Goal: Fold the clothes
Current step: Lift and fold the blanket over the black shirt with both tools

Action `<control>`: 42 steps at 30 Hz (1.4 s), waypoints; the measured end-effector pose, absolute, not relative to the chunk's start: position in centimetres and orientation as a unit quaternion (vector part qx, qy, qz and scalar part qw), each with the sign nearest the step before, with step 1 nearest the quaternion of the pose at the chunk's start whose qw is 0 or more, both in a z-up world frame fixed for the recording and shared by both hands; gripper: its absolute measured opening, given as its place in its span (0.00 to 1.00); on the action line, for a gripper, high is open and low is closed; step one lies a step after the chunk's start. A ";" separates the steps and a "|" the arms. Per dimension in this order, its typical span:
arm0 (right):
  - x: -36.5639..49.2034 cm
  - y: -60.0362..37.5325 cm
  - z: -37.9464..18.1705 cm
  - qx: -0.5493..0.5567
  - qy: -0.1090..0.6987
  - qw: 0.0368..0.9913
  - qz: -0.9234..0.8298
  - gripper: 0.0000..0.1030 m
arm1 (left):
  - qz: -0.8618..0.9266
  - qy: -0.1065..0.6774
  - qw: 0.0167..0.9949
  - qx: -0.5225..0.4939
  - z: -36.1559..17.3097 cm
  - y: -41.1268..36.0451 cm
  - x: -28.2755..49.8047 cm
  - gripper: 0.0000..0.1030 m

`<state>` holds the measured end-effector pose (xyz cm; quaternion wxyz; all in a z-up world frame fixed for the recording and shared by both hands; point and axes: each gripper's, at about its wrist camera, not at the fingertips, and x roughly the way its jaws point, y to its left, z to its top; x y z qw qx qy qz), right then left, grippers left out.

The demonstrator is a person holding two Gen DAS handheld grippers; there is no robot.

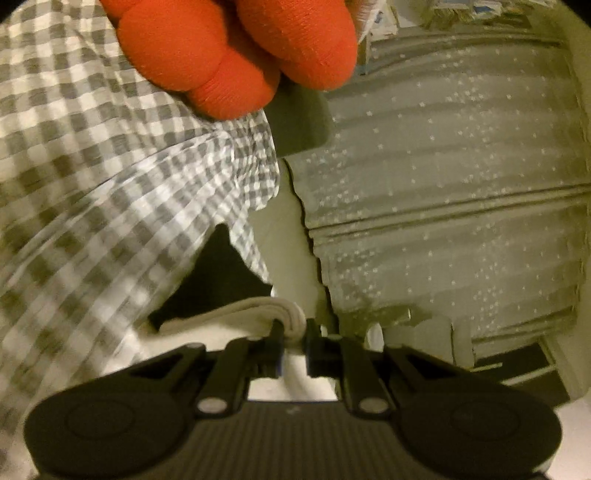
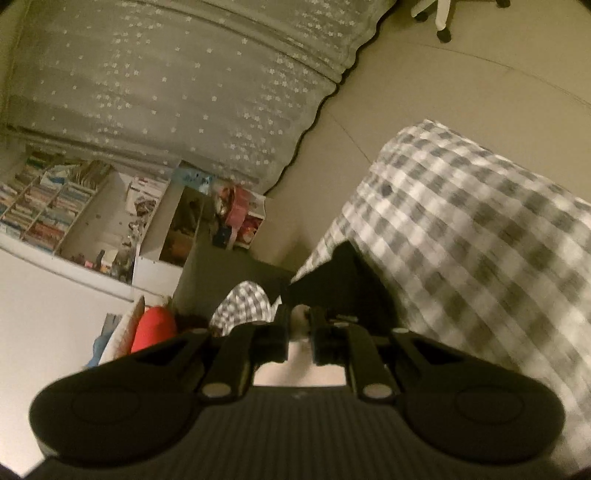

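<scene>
A grey-and-white checked garment (image 1: 92,166) hangs spread across the left of the left wrist view. Its white folded edge (image 1: 236,314) runs into my left gripper (image 1: 293,326), whose jaws are shut on it. An orange-gloved hand (image 1: 236,48) holding a dark grey gripper part (image 1: 301,122) is at the top, behind the cloth. In the right wrist view the same checked garment (image 2: 480,240) drapes down the right side, blurred. My right gripper (image 2: 299,319) is shut on a pale bit of its edge, and a small checked fold (image 2: 243,306) sits just left of the fingers.
A grey bed cover with small white stars (image 1: 443,166) (image 2: 166,81) lies beyond the garment. Beige floor (image 2: 443,92) shows beside it. A low white shelf with books and clutter (image 2: 55,206) stands at the left, and an office chair's wheeled base (image 2: 439,18) at the top right.
</scene>
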<state>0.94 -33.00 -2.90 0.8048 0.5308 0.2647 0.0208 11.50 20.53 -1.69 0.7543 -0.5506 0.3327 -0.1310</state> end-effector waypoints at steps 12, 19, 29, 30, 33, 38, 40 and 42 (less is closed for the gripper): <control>7.3 -33.7 -6.0 0.525 0.244 0.815 0.017 0.14 | -0.086 0.321 0.758 -0.561 -5.0 19.3 17.7 0.11; 8.3 -34.0 -8.1 0.528 0.212 0.821 0.042 0.20 | -0.091 0.294 0.780 -0.545 -6.8 19.2 19.1 0.22; 7.6 -31.6 -6.3 0.416 0.199 0.887 0.033 0.44 | -0.100 0.262 0.893 -0.352 -2.7 15.6 18.2 0.40; 7.6 -30.7 -5.7 0.384 0.197 0.902 0.025 0.44 | -0.103 0.263 0.906 -0.316 -2.2 14.4 18.0 0.40; 6.9 -27.7 -4.2 0.273 0.177 0.945 -0.003 0.44 | -0.111 0.260 0.930 -0.234 -1.5 11.1 17.5 0.45; 6.0 -22.3 -3.8 0.143 0.160 0.977 0.005 0.44 | -0.131 0.253 0.949 -0.131 -1.7 6.1 16.3 0.47; 6.3 -20.0 -4.6 0.105 0.177 0.978 0.027 0.44 | -0.141 0.252 0.952 -0.099 -2.1 4.4 15.9 0.47; 6.6 -18.5 -5.6 0.078 0.193 0.977 0.043 0.44 | -0.151 0.252 0.953 -0.075 -2.6 3.0 15.8 0.47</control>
